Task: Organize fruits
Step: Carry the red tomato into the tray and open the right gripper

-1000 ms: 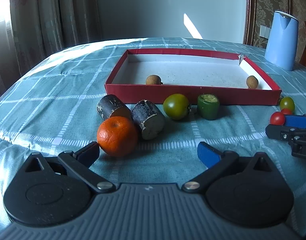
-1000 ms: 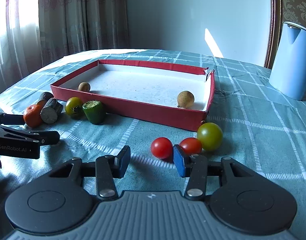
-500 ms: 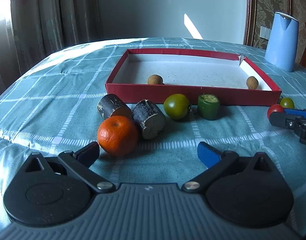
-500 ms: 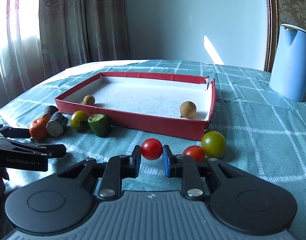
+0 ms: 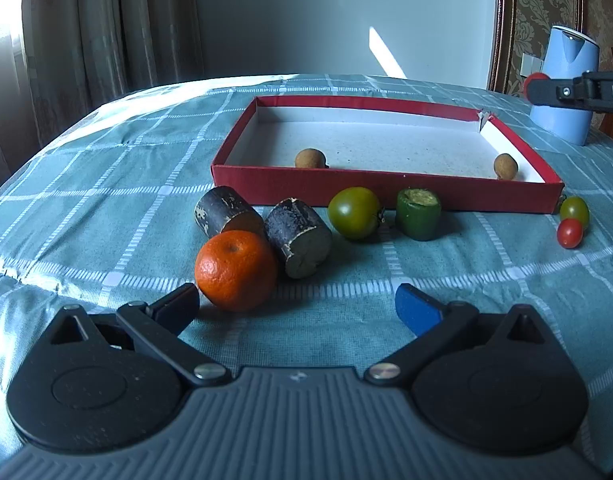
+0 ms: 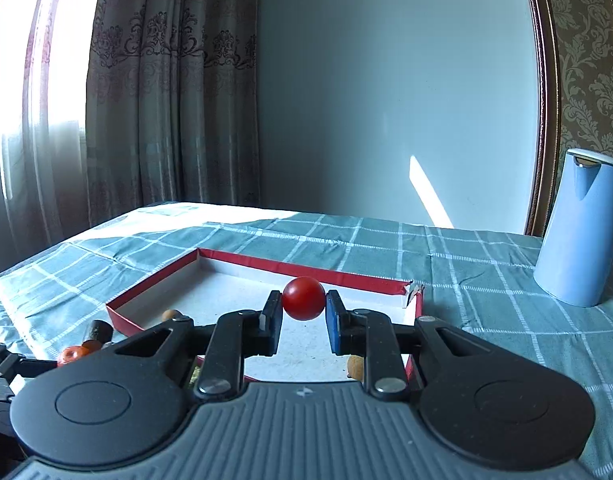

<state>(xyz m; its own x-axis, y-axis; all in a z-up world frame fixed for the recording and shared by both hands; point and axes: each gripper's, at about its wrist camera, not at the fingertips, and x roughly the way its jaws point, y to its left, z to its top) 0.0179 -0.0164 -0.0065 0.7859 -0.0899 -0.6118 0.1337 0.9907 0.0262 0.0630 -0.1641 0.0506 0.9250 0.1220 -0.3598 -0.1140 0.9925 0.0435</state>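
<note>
My right gripper (image 6: 303, 312) is shut on a red cherry tomato (image 6: 303, 298) and holds it in the air above the red tray (image 6: 306, 270); the tomato also shows in the left wrist view (image 5: 534, 80). My left gripper (image 5: 296, 306) is open and low over the cloth, its left finger beside an orange tangerine (image 5: 236, 270). In front of the red tray (image 5: 386, 192) lie two dark cane pieces (image 5: 298, 236), a green tomato (image 5: 354, 212), a green cut piece (image 5: 419, 213), a small green tomato (image 5: 574, 209) and a red cherry tomato (image 5: 569, 233). Two brown longans (image 5: 310, 158) lie in the tray.
A blue kettle (image 6: 578, 232) stands at the back right of the table, beyond the tray's torn corner (image 6: 412, 290). A checked teal cloth (image 5: 106, 200) covers the table. Curtains and a wall stand behind.
My right gripper has shut on a red cherry tomato and lifted it from the cloth up over the tray. My left gripper has stayed where it was.
</note>
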